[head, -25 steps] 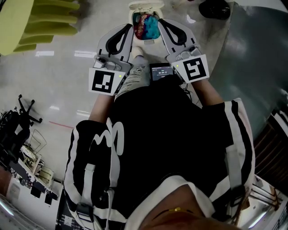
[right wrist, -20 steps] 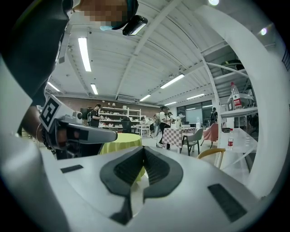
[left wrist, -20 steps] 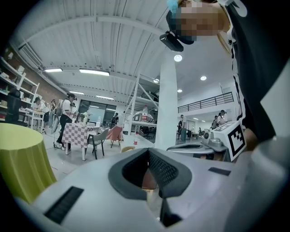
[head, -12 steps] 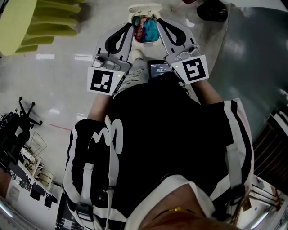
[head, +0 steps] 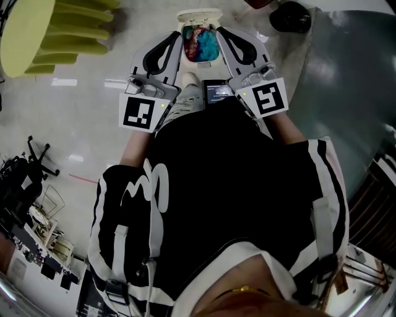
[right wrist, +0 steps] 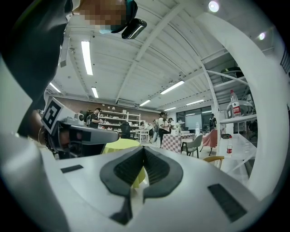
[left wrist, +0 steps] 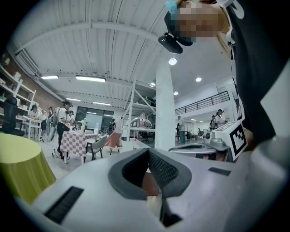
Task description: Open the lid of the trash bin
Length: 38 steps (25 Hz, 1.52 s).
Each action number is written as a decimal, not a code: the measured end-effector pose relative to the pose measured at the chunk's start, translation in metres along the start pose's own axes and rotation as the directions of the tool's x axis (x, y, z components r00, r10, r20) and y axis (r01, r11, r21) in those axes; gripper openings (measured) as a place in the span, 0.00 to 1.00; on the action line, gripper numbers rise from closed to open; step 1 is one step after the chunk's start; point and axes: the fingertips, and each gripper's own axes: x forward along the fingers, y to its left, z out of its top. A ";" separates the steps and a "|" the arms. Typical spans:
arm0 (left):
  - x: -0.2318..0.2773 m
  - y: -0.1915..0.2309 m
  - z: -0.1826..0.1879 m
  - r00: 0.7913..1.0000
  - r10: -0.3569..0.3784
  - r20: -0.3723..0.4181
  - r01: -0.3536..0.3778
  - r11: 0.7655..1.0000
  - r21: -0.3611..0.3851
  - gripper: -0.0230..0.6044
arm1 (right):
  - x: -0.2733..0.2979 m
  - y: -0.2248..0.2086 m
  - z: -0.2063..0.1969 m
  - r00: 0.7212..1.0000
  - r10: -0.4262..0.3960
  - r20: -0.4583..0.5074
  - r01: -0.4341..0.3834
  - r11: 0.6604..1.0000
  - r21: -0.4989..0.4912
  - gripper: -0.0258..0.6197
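Observation:
In the head view a white trash bin stands on the floor at the top centre. Its lid is tilted up and back, and red and blue rubbish shows inside. My left gripper hangs by the bin's left side and my right gripper by its right side; whether either touches the bin I cannot tell. Both gripper views look up into the room, away from the bin. The left gripper has its pads pressed together on nothing. The right gripper is shut the same way.
A pale shoe rests just before the bin, beside a small lit screen. A yellow-green round table is at the upper left and a grey curved surface at the right. People and a checkered table stand far off.
The bin and both grippers have drifted slightly upward in the head view. The lid stays up and both grippers stay shut.

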 end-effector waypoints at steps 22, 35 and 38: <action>-0.013 0.008 0.017 0.999 0.017 0.036 -0.018 0.999 0.036 0.05 | -0.002 0.009 0.023 0.997 0.017 0.069 -0.016 1.000 -0.012 0.06; -0.009 0.011 0.017 0.999 0.005 0.033 -0.006 0.999 0.036 0.05 | 0.002 0.007 0.024 0.998 0.008 0.067 -0.007 1.000 -0.017 0.06; -0.009 0.011 0.017 0.999 0.003 0.032 -0.004 0.999 0.038 0.05 | 0.001 0.007 0.024 0.998 0.004 0.066 -0.004 1.000 -0.011 0.06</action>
